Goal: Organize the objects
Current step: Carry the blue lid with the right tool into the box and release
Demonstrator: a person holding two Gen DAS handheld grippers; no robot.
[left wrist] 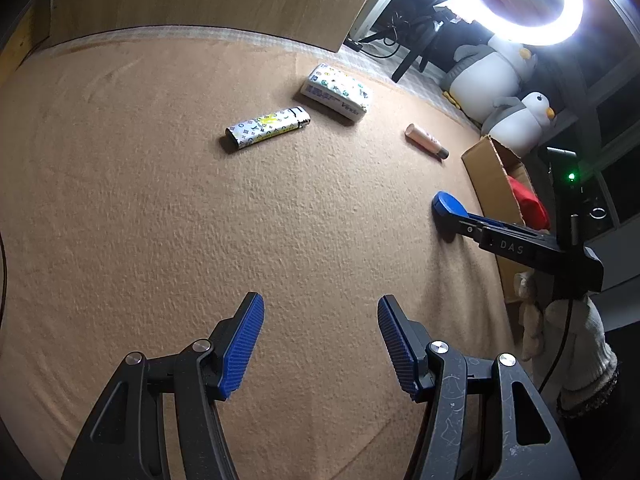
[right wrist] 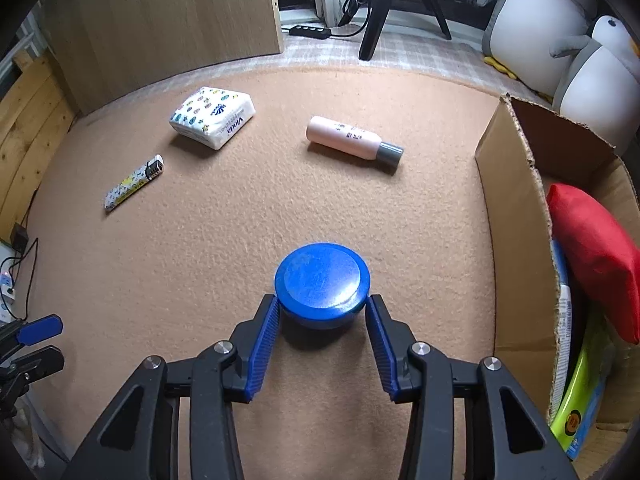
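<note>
Right wrist view, right claw (right wrist: 322, 312) spread around blue jar (right wrist: 322, 280) at lower centre, pads flanking it, cardboard box (right wrist: 516, 216) wall near on right, open carpet (right wrist: 200, 280) left, left claw (left wrist: 320, 340) spread, empty.

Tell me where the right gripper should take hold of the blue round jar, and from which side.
Grip the blue round jar on its curved side wall just below the overhanging lid, coming from above and the near side as the right gripper is angled now. The jar stands upright on the tan cloth, flat lid up, so opposite points across its width suit the pads best. They flank it with slight gaps.
</note>
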